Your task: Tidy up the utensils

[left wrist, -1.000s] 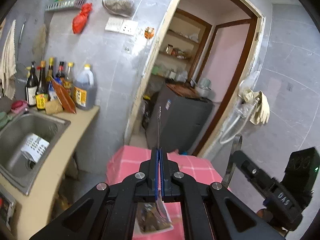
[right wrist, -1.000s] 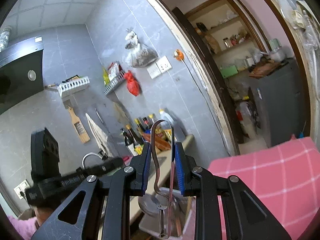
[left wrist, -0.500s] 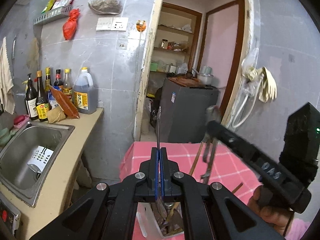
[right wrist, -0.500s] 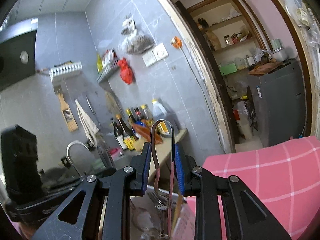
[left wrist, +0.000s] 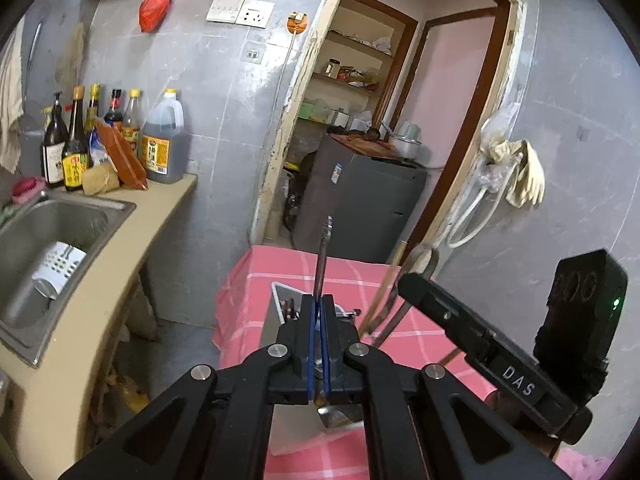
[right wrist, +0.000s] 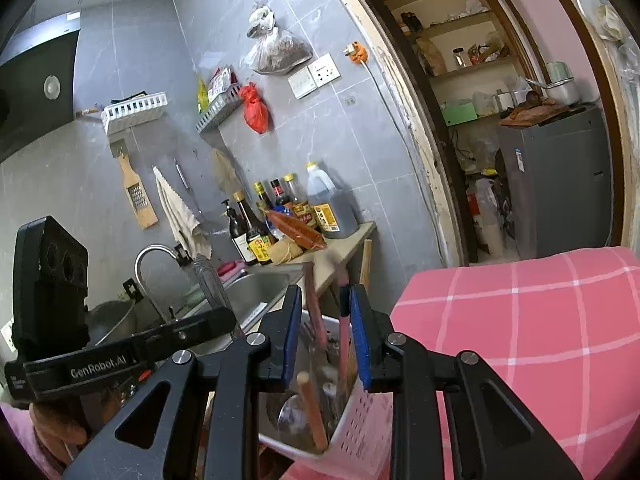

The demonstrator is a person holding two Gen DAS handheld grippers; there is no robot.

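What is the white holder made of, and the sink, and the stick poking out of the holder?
White holder: looks like matte plastic, with rows of moulded holes.
Sink: looks like brushed stainless steel, grey with a dull sheen.
Stick: probably wood, pale brown and unshiny.

A bench [right wrist: 540, 320] draped in a pink checked cloth [left wrist: 256, 304] carries a white perforated utensil holder [right wrist: 360, 428] that stands near its left edge and is filled with upright utensils. The rest of the cloth in view lies bare.
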